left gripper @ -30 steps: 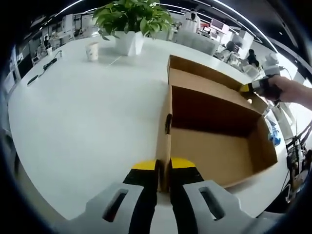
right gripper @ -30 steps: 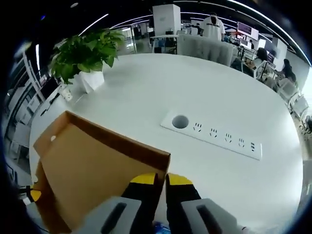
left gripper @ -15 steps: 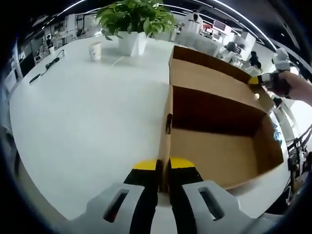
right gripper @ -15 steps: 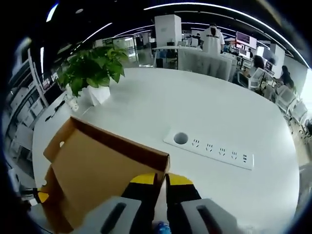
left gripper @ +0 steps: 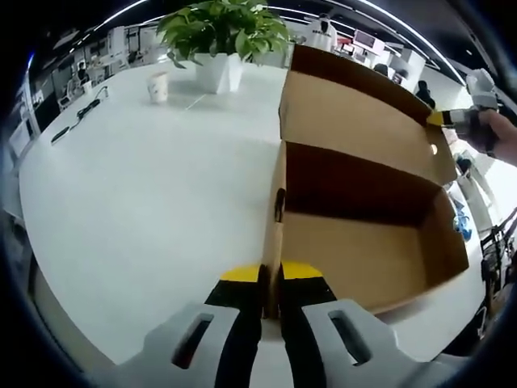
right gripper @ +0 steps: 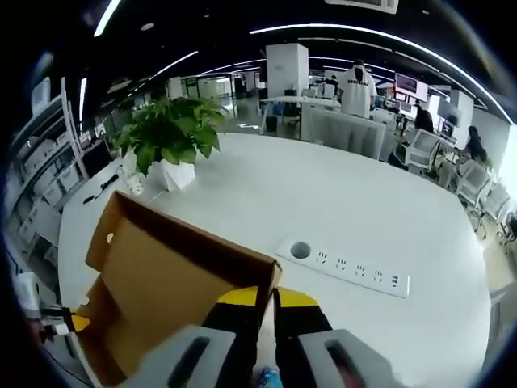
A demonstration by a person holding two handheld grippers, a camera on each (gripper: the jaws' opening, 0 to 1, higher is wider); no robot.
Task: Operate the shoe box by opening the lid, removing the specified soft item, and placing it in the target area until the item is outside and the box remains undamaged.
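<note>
Here the lid-opening step is in hand. The left gripper (left gripper: 271,283) is clamped narrow on the near side wall of the shoe box (left gripper: 363,242), pinning it to the desk (left gripper: 145,186), while the right gripper (right gripper: 265,297) pinches the front edge of the lid (right gripper: 161,275) and holds it raised, tilted back on its hinge. In the left gripper view that lid (left gripper: 355,121) stands up behind the open box, with the right gripper at its far corner.

The box sits near the desk's right edge. Its brown floor and walls look bare; no soft item is visible inside, though the corner under the near wall is hidden. Judging by this, the next move calls for laying the lid fully back without creasing the hinge, then freeing one gripper to look for the item.

Beyond, a potted plant (left gripper: 222,36) and a paper cup (left gripper: 157,84) stand toward the far edge, and a power strip (right gripper: 343,264) lies flush in the desk.
</note>
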